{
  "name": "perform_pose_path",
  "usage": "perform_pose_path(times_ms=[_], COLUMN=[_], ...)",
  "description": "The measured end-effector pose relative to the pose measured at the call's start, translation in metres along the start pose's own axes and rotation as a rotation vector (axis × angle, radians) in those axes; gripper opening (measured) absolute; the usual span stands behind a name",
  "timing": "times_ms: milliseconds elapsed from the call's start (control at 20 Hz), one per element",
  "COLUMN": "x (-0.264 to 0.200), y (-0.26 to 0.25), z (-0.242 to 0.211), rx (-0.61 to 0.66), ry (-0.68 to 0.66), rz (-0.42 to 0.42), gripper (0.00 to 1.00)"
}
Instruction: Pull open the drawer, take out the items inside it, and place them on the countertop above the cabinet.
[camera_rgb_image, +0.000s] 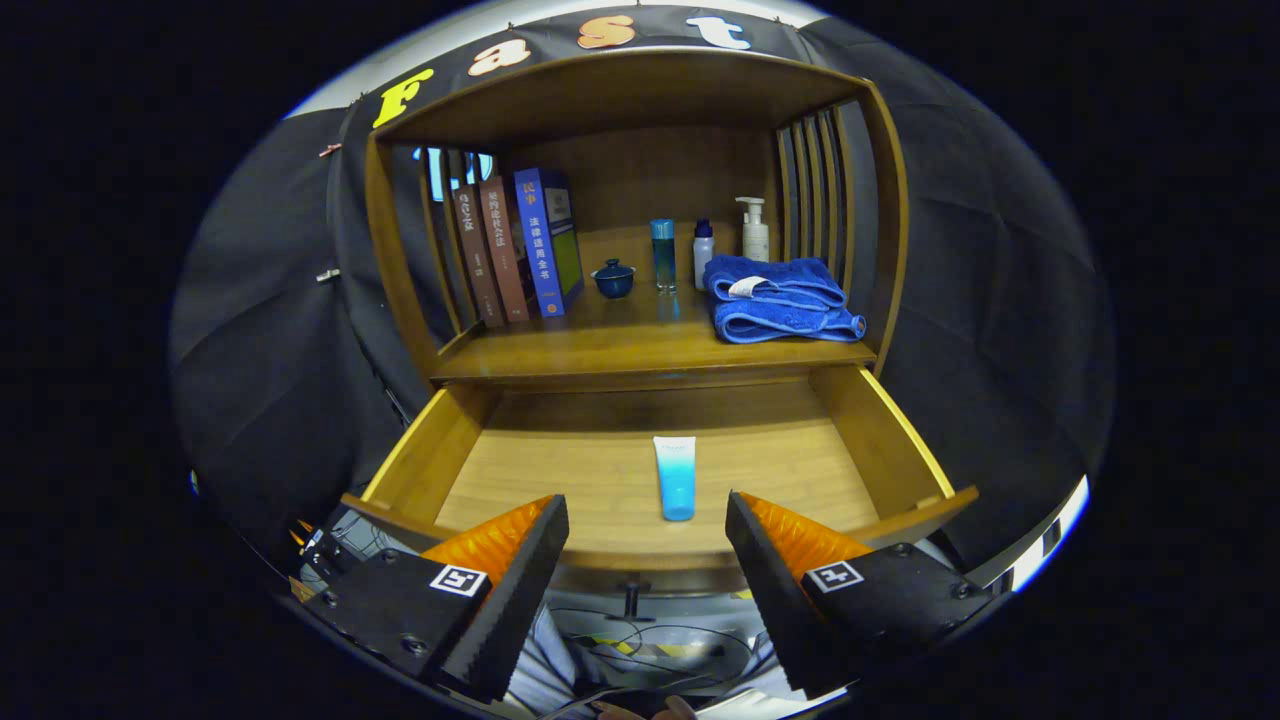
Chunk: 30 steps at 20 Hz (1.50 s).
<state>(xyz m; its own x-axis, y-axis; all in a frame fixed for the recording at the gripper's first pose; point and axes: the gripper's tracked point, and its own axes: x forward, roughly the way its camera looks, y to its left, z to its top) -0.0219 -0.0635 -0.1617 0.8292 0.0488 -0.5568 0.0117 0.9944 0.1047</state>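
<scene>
Drawer: we are seeing the drawer (660, 470) standing pulled well out under the counter (620, 350), so we are judging the opening step done.
Contents: a single tube (676, 478) is lying flat on the drawer floor, cap end toward us, roughly midway between the side walls; we are spotting nothing else inside.
Left to do: we are reckoning the tube is not yet lifted and not yet placed on the counter.
Gripper: the gripper (648, 540) is hovering spread wide and empty over the drawer's front edge, the tube just ahead of the gap.
Edges: the front wall is sitting between fingers and tube; the side walls are standing well apart from it.
Room on counter: books (515, 250), a lidded cup (613, 279), bottles (663, 255) and folded towels (780, 298) are crowding the back; the front strip is looking bare.
</scene>
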Motion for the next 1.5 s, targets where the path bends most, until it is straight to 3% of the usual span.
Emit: perform_pose_path(times_ms=[300, 700, 1000, 1200, 1350, 1500], x=[0.071, 0.143, 0.154, 0.160, 0.160, 0.161], y=[-0.010, -0.015, -0.023, -0.023, -0.031, -0.030], z=[0.022, -0.037, -0.070, -0.085, -0.088, -0.090], rx=[-0.029, -0.051, -0.065, -0.062, -0.067, -0.066], ry=[0.146, 0.480, 0.630, 0.679, 0.693, 0.678], rz=[-0.002, -0.017, -0.043, -0.047, -0.077, -0.054], gripper=[1.00, 1.00, 0.97, 0.87, 0.47, 0.43])
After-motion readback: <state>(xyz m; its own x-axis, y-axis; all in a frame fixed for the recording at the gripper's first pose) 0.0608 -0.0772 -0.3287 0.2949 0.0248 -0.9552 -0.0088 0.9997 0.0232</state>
